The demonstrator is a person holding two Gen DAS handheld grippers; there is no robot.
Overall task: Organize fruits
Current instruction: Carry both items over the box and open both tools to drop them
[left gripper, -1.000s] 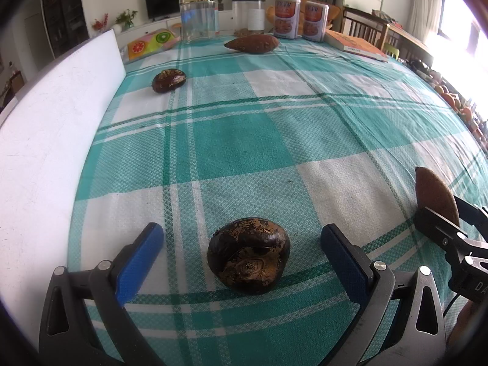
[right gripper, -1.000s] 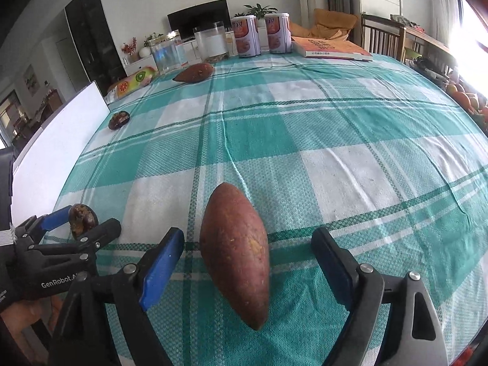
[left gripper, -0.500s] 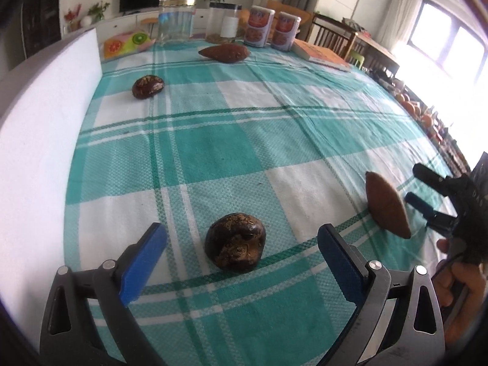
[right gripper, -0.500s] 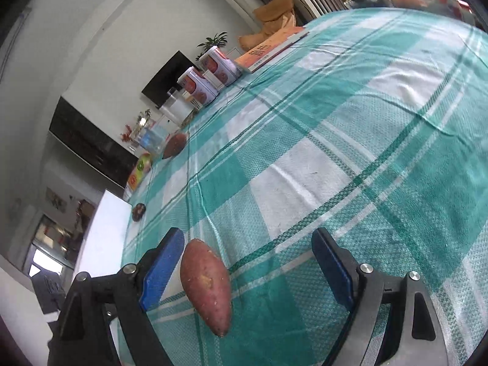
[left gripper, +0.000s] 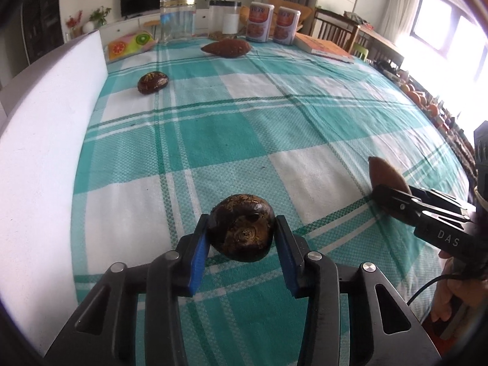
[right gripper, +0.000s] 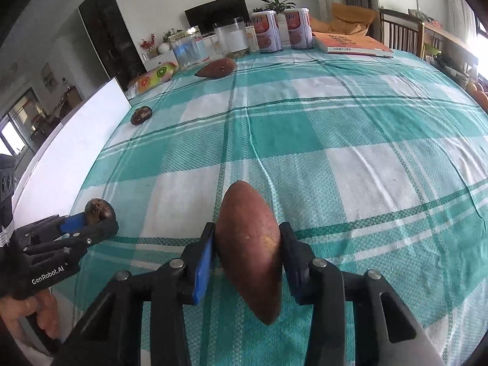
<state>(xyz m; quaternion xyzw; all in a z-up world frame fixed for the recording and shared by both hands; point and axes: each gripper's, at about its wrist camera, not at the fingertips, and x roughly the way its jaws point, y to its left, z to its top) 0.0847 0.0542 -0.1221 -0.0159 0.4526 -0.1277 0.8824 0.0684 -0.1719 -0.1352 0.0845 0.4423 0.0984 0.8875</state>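
A dark brown, wrinkled round fruit (left gripper: 241, 238) sits low in the left wrist view. My left gripper (left gripper: 242, 224) is closing on it, both blue pads pressing its sides. A reddish sweet potato (right gripper: 248, 253) lies lengthwise in my right gripper (right gripper: 247, 228), whose jaws are also closing with the pads against its flanks. Both items are just over the teal checked tablecloth (left gripper: 231, 134). A second dark fruit (left gripper: 152, 81) and a second sweet potato (left gripper: 226, 48) lie far back on the cloth. Each gripper shows in the other's view: the left gripper (right gripper: 88, 222), the right gripper (left gripper: 387, 192).
A white board (left gripper: 45, 137) stands along the table's left side. At the far edge are two clear jars (left gripper: 178, 18), two red-labelled cans (left gripper: 259, 23), an orange book (left gripper: 323, 47) and a fruit-print pouch (left gripper: 128, 41). Chairs (left gripper: 335, 32) stand beyond.
Both pairs of jaws went from wide apart to closed against their items: left on the dark fruit, right on the sweet potato. The right view swung away, then came back.
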